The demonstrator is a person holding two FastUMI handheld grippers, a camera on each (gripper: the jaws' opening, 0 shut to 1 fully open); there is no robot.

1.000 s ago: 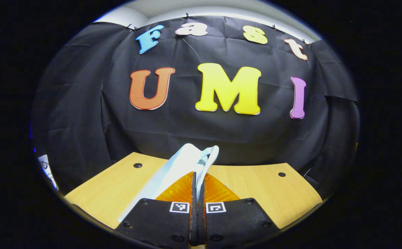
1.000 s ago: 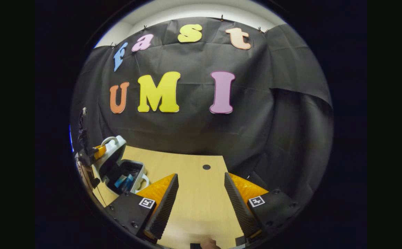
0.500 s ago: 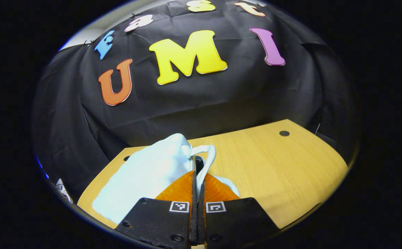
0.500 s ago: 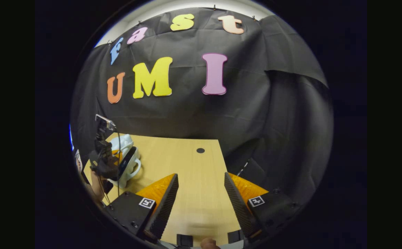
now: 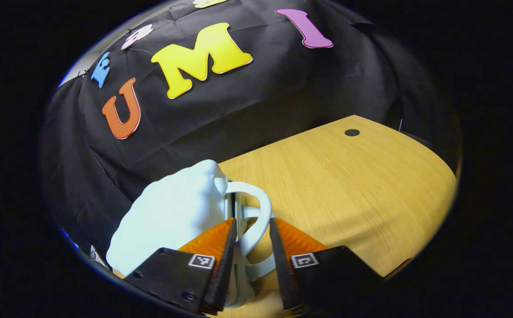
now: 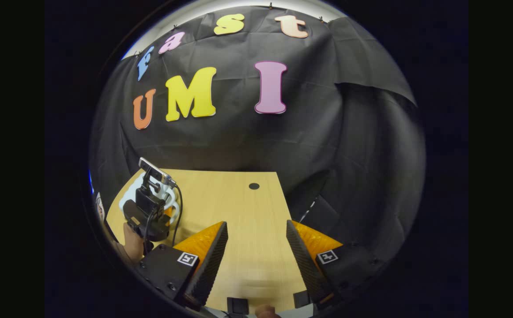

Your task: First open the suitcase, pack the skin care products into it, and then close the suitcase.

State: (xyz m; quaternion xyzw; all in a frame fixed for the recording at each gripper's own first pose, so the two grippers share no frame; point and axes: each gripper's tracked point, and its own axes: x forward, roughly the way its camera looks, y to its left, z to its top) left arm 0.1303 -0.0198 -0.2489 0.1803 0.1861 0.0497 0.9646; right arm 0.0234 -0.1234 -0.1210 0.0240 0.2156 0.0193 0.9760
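**No legible text besides the wall letters**

The only printed marks are small black-and-white square coded tags, one on each black finger base of the left gripper and of the right gripper. They carry patterns, not readable words or numbers.

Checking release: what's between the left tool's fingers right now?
In the left gripper view, the suitcase's white handle loop sits in the gap of the left tool. The jaws stand apart around it; neither finger visibly presses on it.
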